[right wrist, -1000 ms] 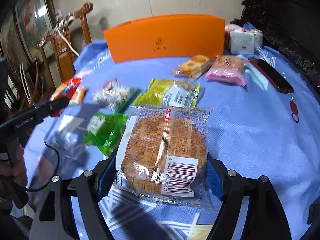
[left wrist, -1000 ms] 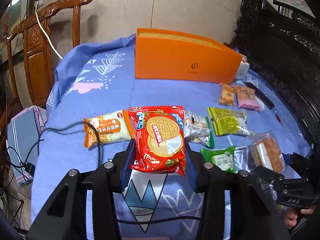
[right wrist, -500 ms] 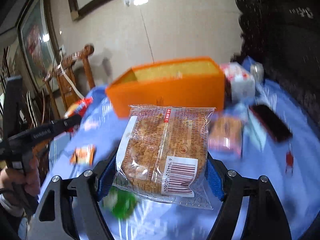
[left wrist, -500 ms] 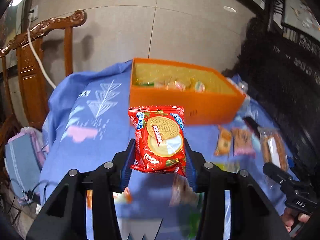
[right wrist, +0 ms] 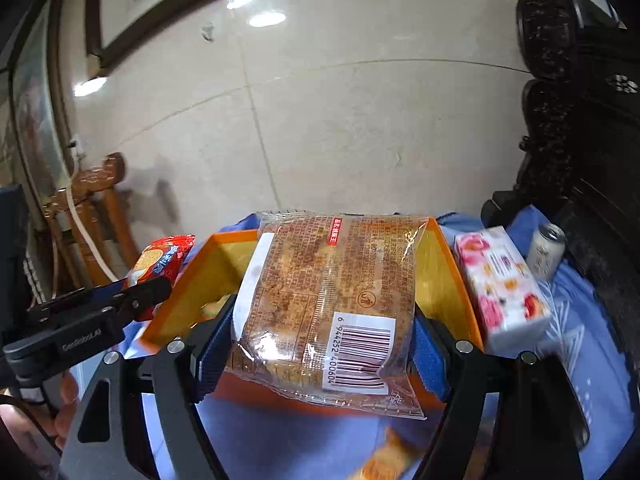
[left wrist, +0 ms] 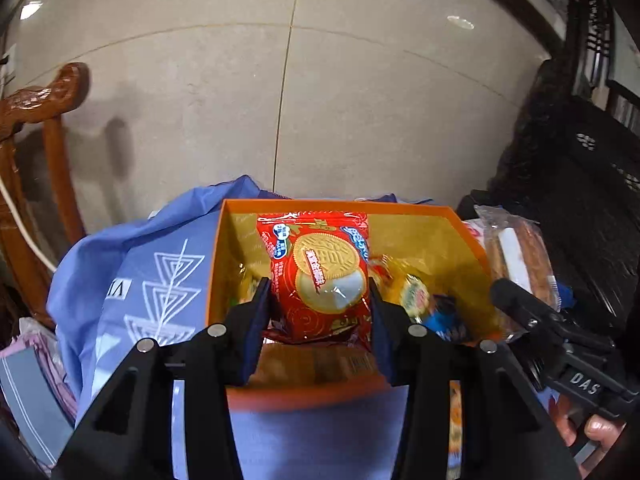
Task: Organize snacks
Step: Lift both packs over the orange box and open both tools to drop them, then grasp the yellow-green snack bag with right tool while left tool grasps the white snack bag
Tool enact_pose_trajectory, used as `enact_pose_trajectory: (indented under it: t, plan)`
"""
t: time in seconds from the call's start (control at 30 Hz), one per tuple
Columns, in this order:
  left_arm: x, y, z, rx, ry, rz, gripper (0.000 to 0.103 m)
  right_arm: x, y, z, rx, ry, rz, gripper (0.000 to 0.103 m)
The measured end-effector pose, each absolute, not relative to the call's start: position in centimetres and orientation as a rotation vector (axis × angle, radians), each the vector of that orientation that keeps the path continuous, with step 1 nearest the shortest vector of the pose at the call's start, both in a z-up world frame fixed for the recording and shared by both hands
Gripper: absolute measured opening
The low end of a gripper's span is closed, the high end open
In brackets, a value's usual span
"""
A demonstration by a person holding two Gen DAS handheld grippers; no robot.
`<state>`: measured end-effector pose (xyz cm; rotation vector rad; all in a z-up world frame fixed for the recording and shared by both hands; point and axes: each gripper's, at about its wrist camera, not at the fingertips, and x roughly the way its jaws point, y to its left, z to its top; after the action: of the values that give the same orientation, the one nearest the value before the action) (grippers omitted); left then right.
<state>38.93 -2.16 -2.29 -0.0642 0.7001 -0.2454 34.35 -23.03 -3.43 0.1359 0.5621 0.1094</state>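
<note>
Pale stone-look wall panels (left wrist: 360,92) fill the background, with ceiling lights mirrored in their gloss, a carved wooden chair (left wrist: 36,128) at the left and dark carved furniture (left wrist: 580,184) at the right. Below them a table draped in a blue patterned cloth (left wrist: 132,264) carries an open orange box (left wrist: 216,264) near its far edge, yellow inside, with a few small wrapped snacks (left wrist: 416,296) lying on its floor. My left gripper (left wrist: 318,312) is clamped on a red biscuit packet (left wrist: 320,276), blue pads pressing both its sides, and holds it over the left part of the box. My right gripper (right wrist: 322,344) is clamped across a clear-wrapped cake (right wrist: 328,296), barcode toward me, held over the box's near edge. Just beside the box's right wall stands a pink flowered tissue pack (right wrist: 500,284), and a small can (right wrist: 546,248) sits beyond it near the cloth's far right corner. An orange snack (right wrist: 384,460), blurred, lies on the cloth close to me.
</note>
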Motion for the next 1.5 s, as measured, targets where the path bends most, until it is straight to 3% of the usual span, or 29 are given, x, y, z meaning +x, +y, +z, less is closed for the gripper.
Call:
enact_pose_trajectory:
  t: [0.13,0.2,0.3,0.43,0.63,1.0,1.2,1.5]
  plan:
    - [42.2,-2.9,-3.3,-0.035,0.721,-0.191,0.062,37.2,-22.8,-5.0,0.156,0.616,0.1,0.079]
    - [42.8,-2.9,-3.6,-0.018,0.727,-0.16,0.081,37.9,-22.6,-5.3,0.157,0.629,0.107,0.081]
    - [41.9,-2.3,-3.8,-0.022,0.714,-0.159,0.088,36.9,-22.2,-4.6,0.127,0.585,0.091,0.093]
    - [38.7,-1.2,-3.1,-0.019,0.686,-0.164,0.093,33.8,-21.6,-3.4,0.127,0.546,0.126,0.094]
    - [31.2,0.3,-3.2,0.025,0.648,-0.181,0.097,26.7,-20.7,-4.3,0.098,0.561,0.198,0.095]
    - [17.3,5.1,-9.2,-0.029,0.713,-0.233,0.098,15.4,-20.1,-14.1,-0.027,0.791,0.3,0.095]
    - [12.8,7.0,-12.0,-0.025,0.794,-0.214,0.098,15.5,-18.9,-16.8,-0.164,0.836,0.381,0.095]
    - [9.9,6.8,-11.9,0.017,0.78,-0.229,0.098,20.6,-17.2,-17.6,-0.466,0.875,0.62,0.095]
